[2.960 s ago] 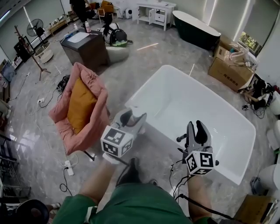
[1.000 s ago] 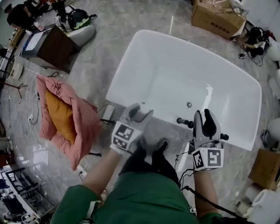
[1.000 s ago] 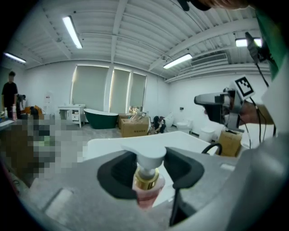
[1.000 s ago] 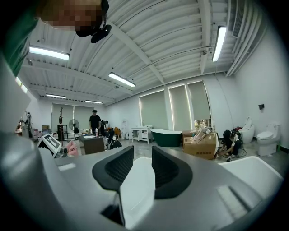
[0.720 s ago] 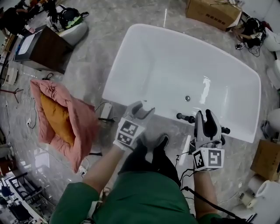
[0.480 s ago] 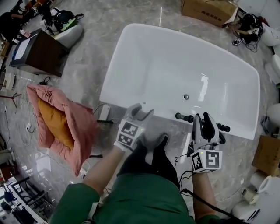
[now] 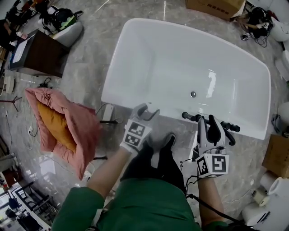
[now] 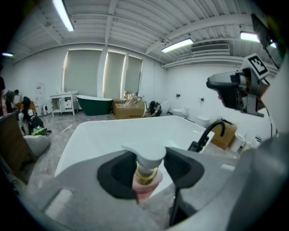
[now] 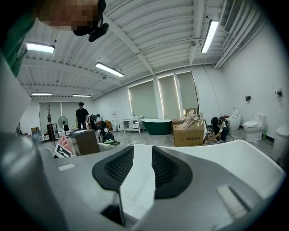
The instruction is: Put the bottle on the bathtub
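Gripping the bottle (image 8: 145,175) by its neck, the left gripper (image 7: 147,109) has both jaws closed against it. The left gripper view shows a white pump head, a gold collar and a pink body between the dark pads (image 8: 118,173). The bottle is held upright just beside the near rim of the white bathtub (image 7: 171,54); from the head view, contact with the rim cannot be confirmed. The right gripper (image 7: 213,124) is held to the right with its jaws slightly apart and nothing between them; only the tub's white surface shows through the gap. A black faucet (image 7: 195,118) stands on the near rim, just ahead of the right gripper. On the grey marble floor (image 7: 90,85) left of the tub lies a pink cushion (image 7: 83,124) with an orange pad. Farther left stands a dark cabinet (image 7: 38,56). Beyond the tub's far edge lies a cardboard box (image 7: 212,6).
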Tool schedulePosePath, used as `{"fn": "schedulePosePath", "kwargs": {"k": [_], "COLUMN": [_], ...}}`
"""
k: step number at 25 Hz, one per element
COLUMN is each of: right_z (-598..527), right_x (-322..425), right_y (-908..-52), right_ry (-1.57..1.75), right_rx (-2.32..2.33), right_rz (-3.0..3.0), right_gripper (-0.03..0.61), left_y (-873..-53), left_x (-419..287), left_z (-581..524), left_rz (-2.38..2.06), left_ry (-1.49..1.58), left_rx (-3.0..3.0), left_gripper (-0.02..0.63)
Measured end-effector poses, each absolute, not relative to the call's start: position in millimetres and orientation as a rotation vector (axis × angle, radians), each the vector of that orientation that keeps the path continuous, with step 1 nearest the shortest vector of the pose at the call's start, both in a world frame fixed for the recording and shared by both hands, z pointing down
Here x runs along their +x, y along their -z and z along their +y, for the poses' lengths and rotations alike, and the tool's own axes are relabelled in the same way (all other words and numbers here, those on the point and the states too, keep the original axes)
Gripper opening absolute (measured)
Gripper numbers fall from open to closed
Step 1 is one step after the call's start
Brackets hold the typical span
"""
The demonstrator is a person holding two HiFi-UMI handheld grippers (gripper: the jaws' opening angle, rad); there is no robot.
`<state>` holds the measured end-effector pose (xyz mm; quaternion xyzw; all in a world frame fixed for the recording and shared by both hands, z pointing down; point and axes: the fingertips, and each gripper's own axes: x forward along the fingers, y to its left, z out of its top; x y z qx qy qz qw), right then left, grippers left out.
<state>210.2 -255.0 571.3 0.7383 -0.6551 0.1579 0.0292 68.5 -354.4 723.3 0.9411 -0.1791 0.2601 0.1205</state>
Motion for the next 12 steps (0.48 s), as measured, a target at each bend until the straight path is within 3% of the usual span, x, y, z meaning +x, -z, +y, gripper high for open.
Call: {"fn": "schedulePosePath", "kwargs": {"k": [12], "right_z": [-259], "right_x": [202], "right_y": [-590], "right_ry": [-0.535], "right_rx": [2.243], "right_rz": [-2.048], "right_gripper": [0.126], "left_y": [-738], "left_x": [74], "left_z": [-356], "left_rz": [-0.513], "left_ry": [-0.796], "left_rx": [2.738], "left_gripper": [0.184]}}
